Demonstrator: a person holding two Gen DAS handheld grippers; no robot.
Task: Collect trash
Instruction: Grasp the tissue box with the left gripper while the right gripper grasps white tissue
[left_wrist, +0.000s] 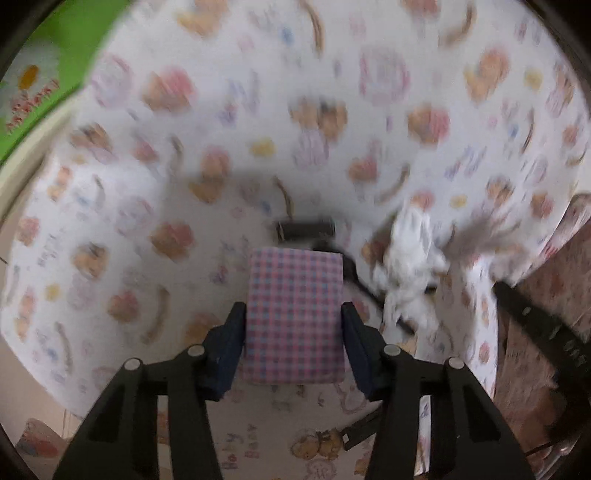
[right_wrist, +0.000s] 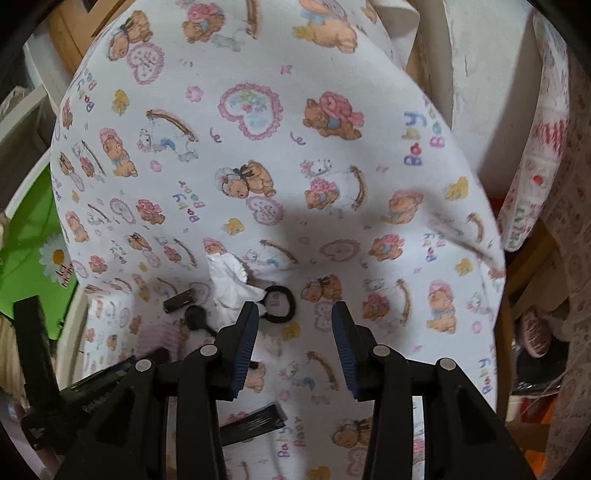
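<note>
The left gripper (left_wrist: 293, 328) has its jaws closed on the checked packet (left_wrist: 295, 314), long axis running straight out between the fingers, while the right gripper (right_wrist: 293, 332), jaws parted and empty, stands nearer the crumpled tissue (right_wrist: 231, 284) lying just ahead-left on the bear-print sheet (right_wrist: 332, 166).

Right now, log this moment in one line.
left hand-held gripper: around checked packet | right hand-held gripper: open, empty | crumpled tissue: on sheet
</note>
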